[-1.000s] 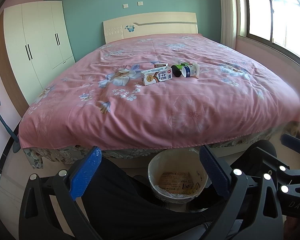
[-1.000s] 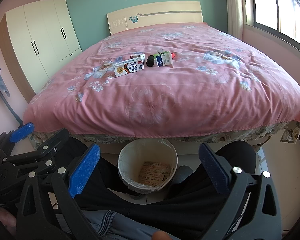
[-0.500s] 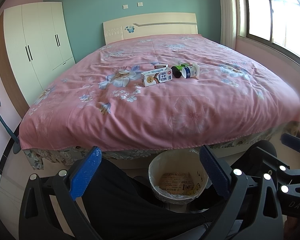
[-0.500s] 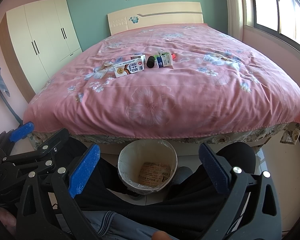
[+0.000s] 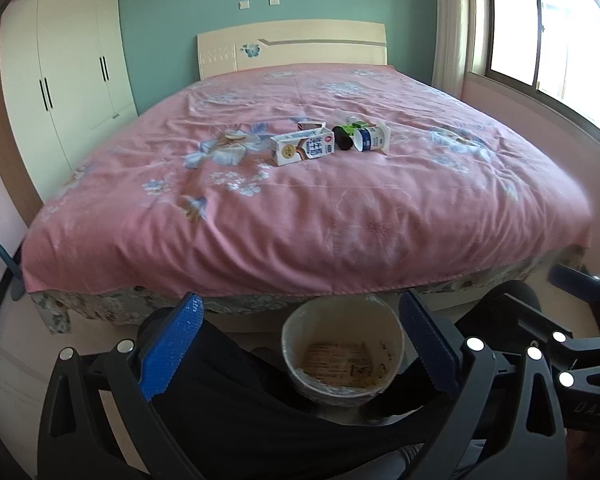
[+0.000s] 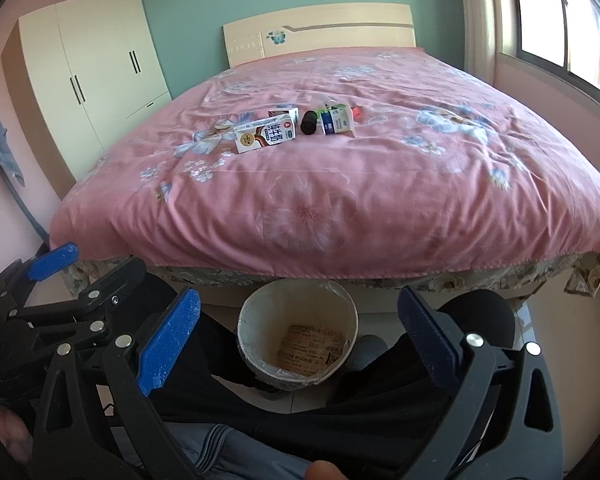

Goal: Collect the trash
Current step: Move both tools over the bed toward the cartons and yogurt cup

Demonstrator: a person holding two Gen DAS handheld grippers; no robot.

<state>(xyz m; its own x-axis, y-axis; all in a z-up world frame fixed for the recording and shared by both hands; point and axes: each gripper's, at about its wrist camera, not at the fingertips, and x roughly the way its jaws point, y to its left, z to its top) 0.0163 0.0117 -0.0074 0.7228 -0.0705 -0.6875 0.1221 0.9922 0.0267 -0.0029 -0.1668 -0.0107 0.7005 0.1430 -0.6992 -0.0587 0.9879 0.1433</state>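
A small pile of trash lies in the middle of the pink bed (image 5: 340, 216) (image 6: 340, 200): a white milk carton (image 5: 302, 150) (image 6: 265, 134) on its side, a smaller box (image 5: 311, 125) (image 6: 283, 113) behind it, a black cylinder (image 5: 342, 137) (image 6: 309, 122) and a white-and-blue cup (image 5: 371, 139) (image 6: 337, 121). A lined waste bin (image 5: 342, 350) (image 6: 298, 334) stands on the floor at the foot of the bed, with printed paper at its bottom. My left gripper (image 5: 300, 316) and right gripper (image 6: 298, 308) hover open and empty over the bin, far from the trash.
The person's dark-trousered legs (image 5: 260, 412) (image 6: 476, 320) flank the bin. A white wardrobe (image 5: 68, 80) stands left of the bed, a window (image 5: 552, 32) on the right wall. The cream headboard (image 5: 292, 50) backs onto a teal wall.
Both views have shifted only slightly; the bed sits a little lower in the left wrist view. Both grippers stay open and empty, and the trash has not moved.
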